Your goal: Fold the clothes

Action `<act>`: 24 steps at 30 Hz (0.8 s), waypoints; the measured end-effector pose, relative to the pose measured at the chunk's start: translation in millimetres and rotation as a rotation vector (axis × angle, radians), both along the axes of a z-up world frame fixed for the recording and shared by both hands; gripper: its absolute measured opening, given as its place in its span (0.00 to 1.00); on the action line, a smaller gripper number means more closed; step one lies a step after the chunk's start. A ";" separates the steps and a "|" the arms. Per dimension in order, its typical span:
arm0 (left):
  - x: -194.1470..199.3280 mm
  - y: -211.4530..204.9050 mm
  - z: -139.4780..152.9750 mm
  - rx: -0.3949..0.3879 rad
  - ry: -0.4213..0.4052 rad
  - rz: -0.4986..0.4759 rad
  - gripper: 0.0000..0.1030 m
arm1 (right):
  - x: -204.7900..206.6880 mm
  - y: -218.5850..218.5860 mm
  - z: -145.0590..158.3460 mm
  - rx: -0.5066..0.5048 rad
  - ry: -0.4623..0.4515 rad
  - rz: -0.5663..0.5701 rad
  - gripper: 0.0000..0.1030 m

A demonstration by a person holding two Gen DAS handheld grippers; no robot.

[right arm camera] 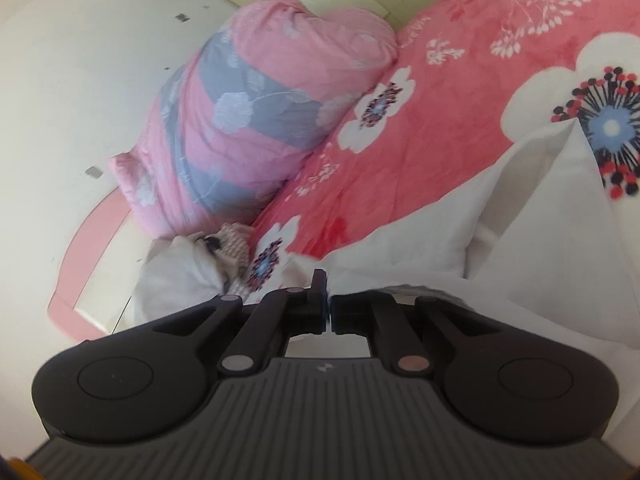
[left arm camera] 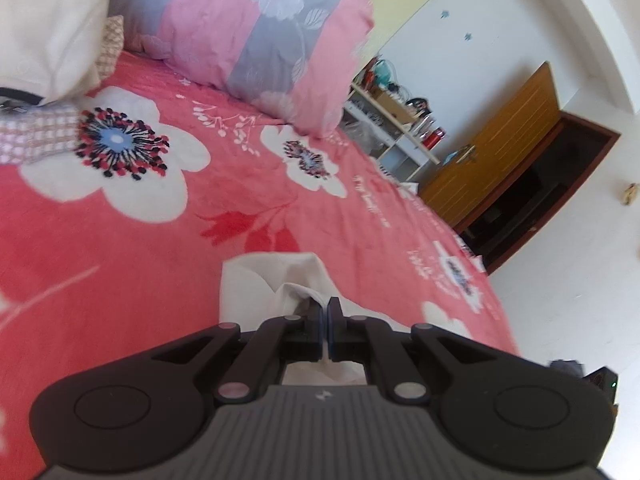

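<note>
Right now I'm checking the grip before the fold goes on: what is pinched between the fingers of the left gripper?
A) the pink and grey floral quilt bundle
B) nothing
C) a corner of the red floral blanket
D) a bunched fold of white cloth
D: in the left wrist view the left gripper has its jaws shut on a bunched fold of white cloth, above the red floral blanket.

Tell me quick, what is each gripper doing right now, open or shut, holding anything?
Left gripper: shut on the white garment.
Right gripper: shut, pinching the white garment, though the pinch itself is partly hidden.
</note>
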State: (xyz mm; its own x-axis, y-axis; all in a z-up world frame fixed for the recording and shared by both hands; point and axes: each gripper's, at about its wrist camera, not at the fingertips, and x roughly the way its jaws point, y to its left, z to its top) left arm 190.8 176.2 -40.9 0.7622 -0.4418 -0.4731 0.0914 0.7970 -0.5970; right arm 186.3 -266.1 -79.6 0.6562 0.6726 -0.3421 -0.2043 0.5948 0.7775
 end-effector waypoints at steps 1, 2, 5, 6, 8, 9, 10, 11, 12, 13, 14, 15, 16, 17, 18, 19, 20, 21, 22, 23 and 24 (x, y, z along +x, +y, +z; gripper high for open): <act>9.6 -1.3 -4.6 0.005 0.007 0.000 0.03 | 11.4 -0.3 -5.8 0.001 0.015 -0.004 0.00; 19.2 -2.6 -9.2 0.009 0.014 -0.001 0.03 | 22.3 -0.9 -12.3 0.004 0.032 -0.008 0.00; 43.3 -0.2 -24.5 -0.017 0.059 0.008 0.06 | 53.3 -6.1 -33.8 0.045 0.109 -0.031 0.01; 48.1 3.4 -27.8 -0.042 0.069 0.019 0.10 | 62.3 -9.5 -41.1 0.070 0.139 -0.041 0.03; 56.5 11.2 -33.6 -0.093 0.082 0.043 0.16 | 74.6 -17.4 -52.3 0.165 0.202 -0.047 0.05; 58.1 15.1 -34.7 -0.119 0.078 0.054 0.20 | 80.4 -21.4 -57.8 0.215 0.234 -0.050 0.06; 59.1 19.1 -35.3 -0.146 0.070 0.065 0.20 | 86.3 -25.4 -63.2 0.264 0.266 -0.053 0.08; 59.9 23.9 -36.1 -0.181 0.067 0.081 0.20 | 90.0 -29.7 -67.5 0.318 0.293 -0.059 0.12; 59.5 28.2 -36.7 -0.207 0.063 0.100 0.20 | 93.3 -34.0 -71.6 0.373 0.320 -0.066 0.27; 58.9 31.7 -35.7 -0.222 0.059 0.122 0.21 | 95.9 -37.0 -74.5 0.417 0.338 -0.064 0.48; 57.7 34.6 -34.5 -0.225 0.058 0.138 0.22 | 98.4 -40.0 -75.9 0.460 0.355 -0.063 0.57; 55.7 36.6 -32.3 -0.219 0.057 0.148 0.22 | 99.8 -41.5 -75.3 0.482 0.373 -0.066 0.65; 52.4 37.6 -28.5 -0.204 0.050 0.154 0.22 | 101.0 -42.8 -74.5 0.500 0.392 -0.069 0.69; 47.4 37.3 -23.7 -0.182 0.034 0.158 0.22 | 102.7 -42.3 -70.1 0.481 0.407 -0.064 0.71; 41.9 35.7 -18.1 -0.155 0.018 0.154 0.23 | 104.4 -41.4 -65.1 0.453 0.420 -0.059 0.76; 35.8 33.1 -11.6 -0.124 0.004 0.145 0.23 | 106.0 -38.7 -57.4 0.404 0.421 -0.045 0.78; 28.8 29.8 -4.6 -0.089 -0.017 0.133 0.23 | 107.6 -35.5 -49.1 0.350 0.418 -0.030 0.78; 21.3 24.5 1.6 -0.049 -0.039 0.110 0.24 | 108.8 -31.5 -39.8 0.291 0.412 -0.012 0.80; 13.8 18.7 7.6 -0.008 -0.062 0.085 0.26 | 109.9 -26.9 -30.4 0.229 0.404 0.010 0.81; 7.1 11.4 12.3 0.038 -0.076 0.056 0.27 | 111.7 -21.2 -20.7 0.157 0.395 0.035 0.81; 0.1 2.1 16.0 0.094 -0.088 0.019 0.29 | 113.2 -14.6 -11.1 0.078 0.389 0.059 0.81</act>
State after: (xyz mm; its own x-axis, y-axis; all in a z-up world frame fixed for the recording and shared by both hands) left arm 190.9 178.2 -25.0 0.8105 -0.3838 -0.4424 0.1247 0.8511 -0.5100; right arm 299.5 -280.7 -90.7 0.4470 0.7394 -0.5035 0.0821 0.5266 0.8462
